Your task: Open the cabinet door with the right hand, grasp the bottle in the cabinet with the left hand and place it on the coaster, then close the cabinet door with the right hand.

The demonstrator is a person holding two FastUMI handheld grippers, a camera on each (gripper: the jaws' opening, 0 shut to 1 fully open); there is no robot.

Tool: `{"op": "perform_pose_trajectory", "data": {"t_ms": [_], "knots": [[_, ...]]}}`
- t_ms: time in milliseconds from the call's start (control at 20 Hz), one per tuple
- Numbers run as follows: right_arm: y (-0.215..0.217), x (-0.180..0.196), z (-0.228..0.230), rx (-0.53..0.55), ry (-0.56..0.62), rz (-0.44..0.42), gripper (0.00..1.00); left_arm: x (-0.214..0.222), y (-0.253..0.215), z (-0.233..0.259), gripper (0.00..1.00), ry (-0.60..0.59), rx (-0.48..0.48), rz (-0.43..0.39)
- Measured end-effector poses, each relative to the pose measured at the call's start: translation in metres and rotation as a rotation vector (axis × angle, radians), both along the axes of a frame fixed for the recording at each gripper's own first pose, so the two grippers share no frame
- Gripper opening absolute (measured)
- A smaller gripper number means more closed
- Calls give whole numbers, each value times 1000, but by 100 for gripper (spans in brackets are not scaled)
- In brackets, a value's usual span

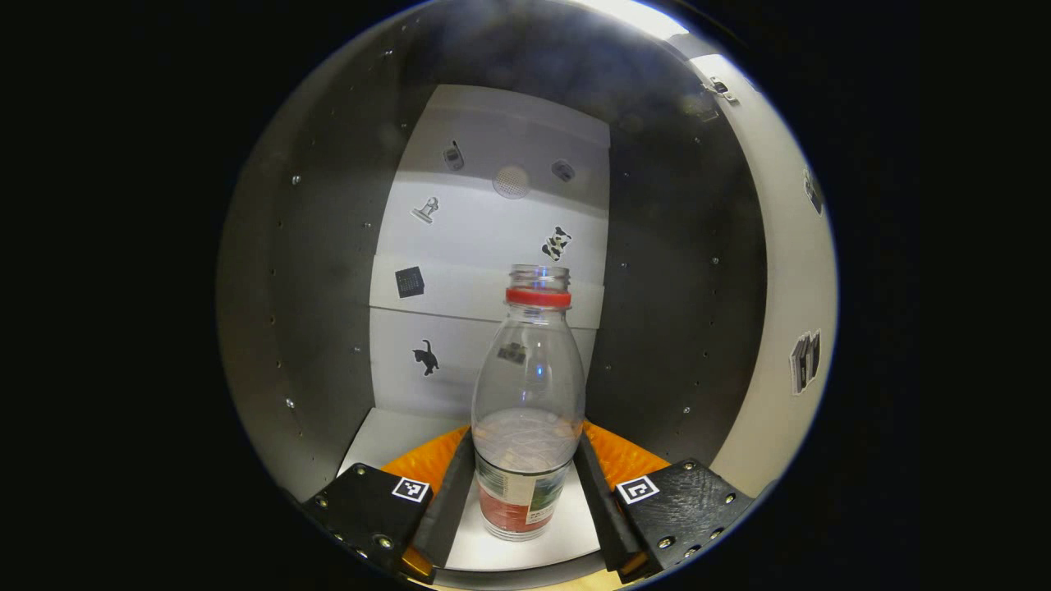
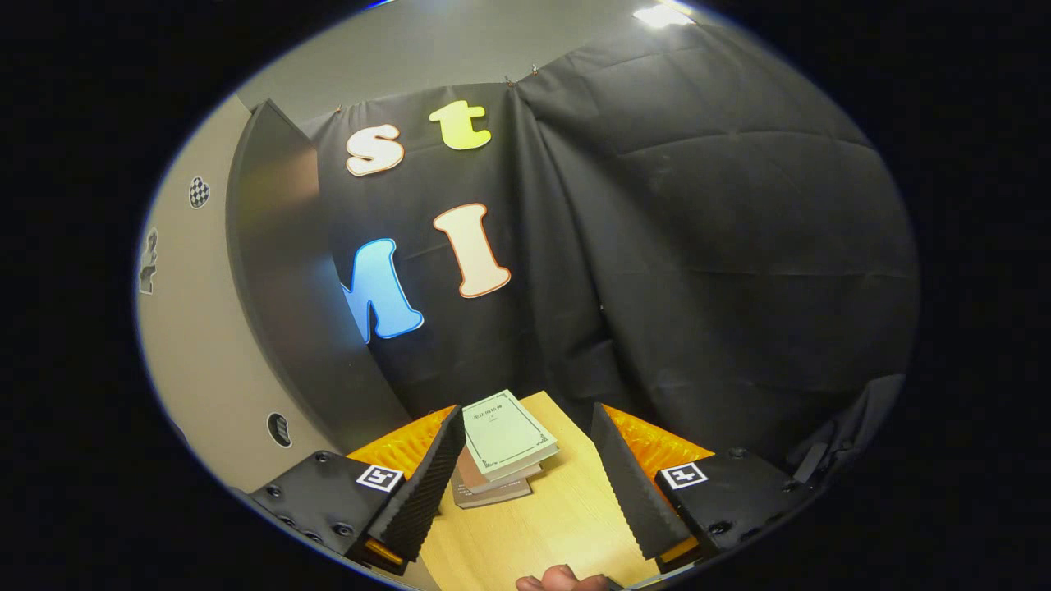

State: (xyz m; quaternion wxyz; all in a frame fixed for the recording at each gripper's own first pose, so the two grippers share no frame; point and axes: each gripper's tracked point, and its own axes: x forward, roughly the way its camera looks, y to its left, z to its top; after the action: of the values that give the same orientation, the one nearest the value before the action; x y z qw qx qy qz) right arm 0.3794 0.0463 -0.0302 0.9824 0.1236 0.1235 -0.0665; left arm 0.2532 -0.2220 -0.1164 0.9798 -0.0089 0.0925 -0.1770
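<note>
Reaching into the open cabinet (image 1: pixel 328 271), we hold our left tool (image 1: pixel 525 501) with both fingers against the bottle (image 1: pixel 528 410), which stands upright on the white cabinet floor. Our right tool (image 2: pixel 530 484) hangs wide, holding nothing, over the wooden surface (image 2: pixel 566 509) near stacked books (image 2: pixel 502 447).

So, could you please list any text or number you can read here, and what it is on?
No text is readable.
Label on the bottle: blurred.
Cover of the top book: print too small.
Square markers on the left claw and right claw: patterns, no words.
Stickers in the cabinet: pictures only.
</note>
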Motion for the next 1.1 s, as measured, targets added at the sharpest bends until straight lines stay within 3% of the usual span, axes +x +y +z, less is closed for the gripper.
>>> {"op": "perform_pose_trajectory", "data": {"t_ms": [200, 500, 800, 950, 1100], "knots": [[-2, 10, 10, -54, -12, 17, 98, -33, 1, 28, 64, -64, 22, -37], [16, -14, 21, -71, -50, 48, 98, -123, 24, 54, 60, -81, 35, -70], [32, -44, 25, -96, -55, 93, 98, -236, 115, 12, 62, -19, 117, 84], [27, -58, 27, -122, -60, 55, 98, -283, 160, -26, 62, -11, 176, 157], [25, -74, 28, -115, -61, 29, 98, -320, 193, -71, 62, 35, 145, 218]]}}
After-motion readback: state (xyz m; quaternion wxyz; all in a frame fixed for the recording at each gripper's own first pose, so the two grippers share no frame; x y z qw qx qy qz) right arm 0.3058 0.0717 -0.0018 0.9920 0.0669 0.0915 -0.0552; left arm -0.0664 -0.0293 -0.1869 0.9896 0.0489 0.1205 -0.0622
